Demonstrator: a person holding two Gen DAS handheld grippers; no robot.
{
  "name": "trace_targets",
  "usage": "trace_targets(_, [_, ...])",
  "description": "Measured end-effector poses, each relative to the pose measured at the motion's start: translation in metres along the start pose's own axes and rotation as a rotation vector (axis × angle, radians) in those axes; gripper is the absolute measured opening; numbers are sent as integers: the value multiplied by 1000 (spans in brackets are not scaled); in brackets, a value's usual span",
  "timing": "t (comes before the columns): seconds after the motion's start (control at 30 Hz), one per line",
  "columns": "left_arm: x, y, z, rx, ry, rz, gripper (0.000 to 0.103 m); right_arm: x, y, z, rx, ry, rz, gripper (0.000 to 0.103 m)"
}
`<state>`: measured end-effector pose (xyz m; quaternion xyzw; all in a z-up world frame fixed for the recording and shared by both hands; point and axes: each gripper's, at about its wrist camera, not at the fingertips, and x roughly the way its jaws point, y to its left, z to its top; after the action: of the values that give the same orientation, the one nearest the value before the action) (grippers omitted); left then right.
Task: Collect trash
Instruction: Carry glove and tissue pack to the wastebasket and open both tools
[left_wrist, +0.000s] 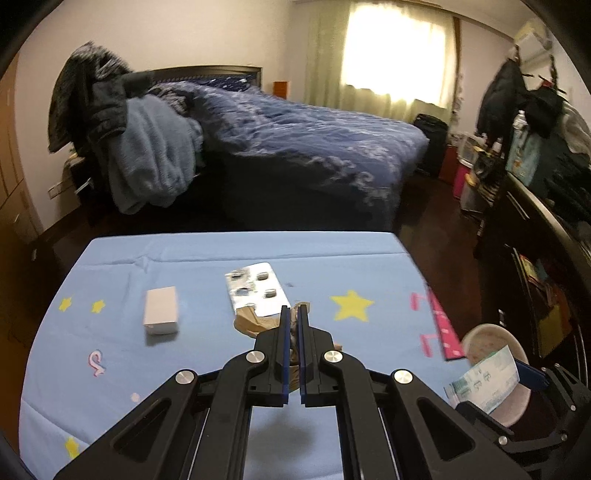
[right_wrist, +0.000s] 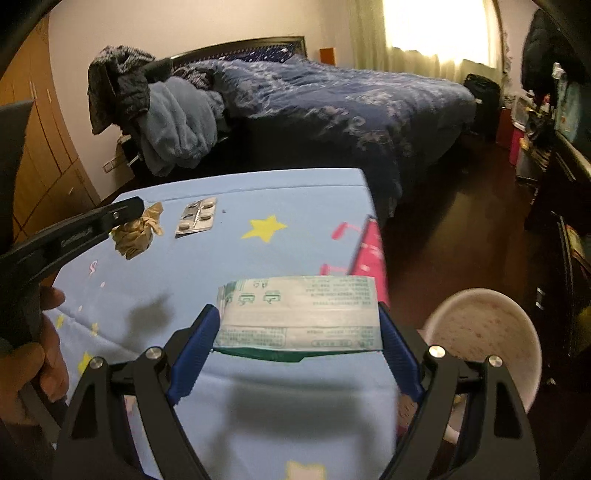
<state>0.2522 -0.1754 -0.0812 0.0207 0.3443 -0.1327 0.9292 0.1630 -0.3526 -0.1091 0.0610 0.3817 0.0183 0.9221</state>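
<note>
So the left gripper (left_wrist: 293, 314) is pinched nearly closed on a crumpled brown paper wad (left_wrist: 255, 321), with the paper squeezed between its two blue-edged jaws and bulging out on the left side. From the right camera you can see that same wad (right_wrist: 135, 236) hanging off the tip, lifted a bit above the light blue star-print table cover (right_wrist: 295, 206).

The right gripper (right_wrist: 299, 314) has its jaws spread wide, and a green-and-white packet (right_wrist: 299, 314) spans the whole gap, each short edge pressed against a blue pad. It's held flat, over the near right part of the table, just left of the white bin (right_wrist: 484, 325) on the floor beside the table.

Still lying on the cover: a silver pill sheet (left_wrist: 255, 291) just beyond the left gripper's tip, and a small white box (left_wrist: 160, 310) further left.
</note>
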Motion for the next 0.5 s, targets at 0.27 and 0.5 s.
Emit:
trace_targets(0.27, [-20, -75, 1, 136, -32, -106, 4, -48, -46, -23, 55, -60, -104, 84])
trace_targets(0.5, [-16, -143, 3, 238, -27, -230, 4, -70, -100, -39, 126, -82, -230, 84])
